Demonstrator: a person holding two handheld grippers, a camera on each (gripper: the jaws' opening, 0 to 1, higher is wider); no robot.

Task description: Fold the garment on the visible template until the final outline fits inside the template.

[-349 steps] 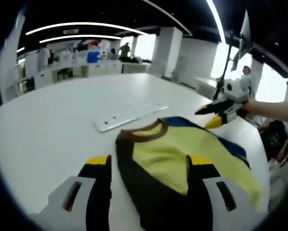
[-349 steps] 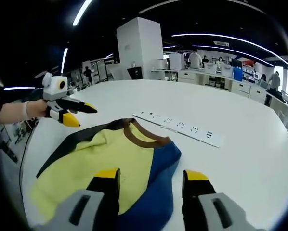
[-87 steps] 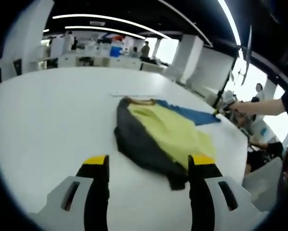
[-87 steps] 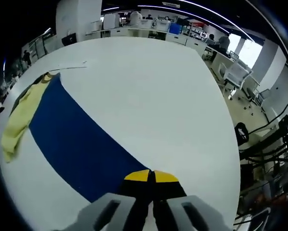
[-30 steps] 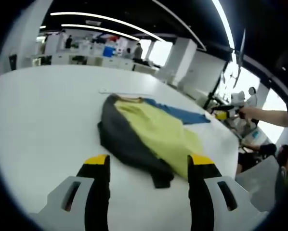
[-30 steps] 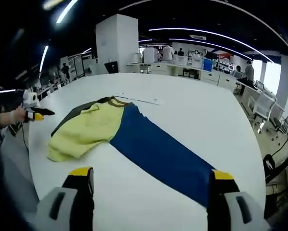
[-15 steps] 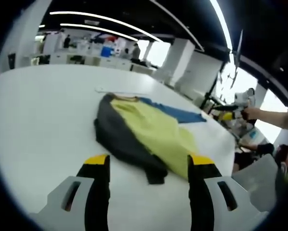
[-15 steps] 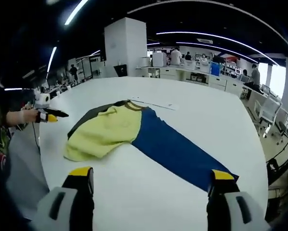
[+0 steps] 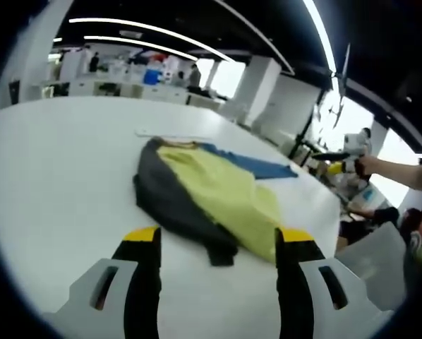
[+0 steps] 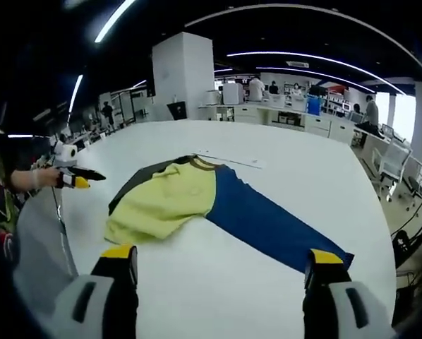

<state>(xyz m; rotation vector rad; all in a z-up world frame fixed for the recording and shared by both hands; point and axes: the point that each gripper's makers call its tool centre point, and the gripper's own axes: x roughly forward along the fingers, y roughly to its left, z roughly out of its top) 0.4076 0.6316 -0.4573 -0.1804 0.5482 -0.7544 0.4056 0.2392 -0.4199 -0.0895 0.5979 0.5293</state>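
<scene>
Left gripper: jaws spread wide, nothing between them, yellow tips at bottom centre of the left gripper view, hovering over the white table. Right gripper: jaws also wide apart and empty at the bottom of the right gripper view; 2.9 s ago they were pinched together on the blue sleeve's end, now let go.

Just beyond the left jaws lies the garment, centre of frame: dark grey side nearest on the left, yellow body in the middle, dark sleeve end lying between the two jaw tips. Blue sleeve runs off toward the right of centre. In the right gripper view the garment sits centre-left, brown collar toward the top, and the blue sleeve stretches diagonally down to the lower right, flat on the table, its end just above the right-hand jaw tip. Compared with 1.0 s and 0.5 s ago the garment's layout is about the same; it only sits differently in frame as the cameras shift.

Beyond the collar, a pale flat strip lies on the table, upper centre. The left gripper appears at the left edge of the right gripper view, held by a hand; the right gripper shows at the right edge of the left gripper view, with a hand. Background: office benches, white column, ceiling light strips.
</scene>
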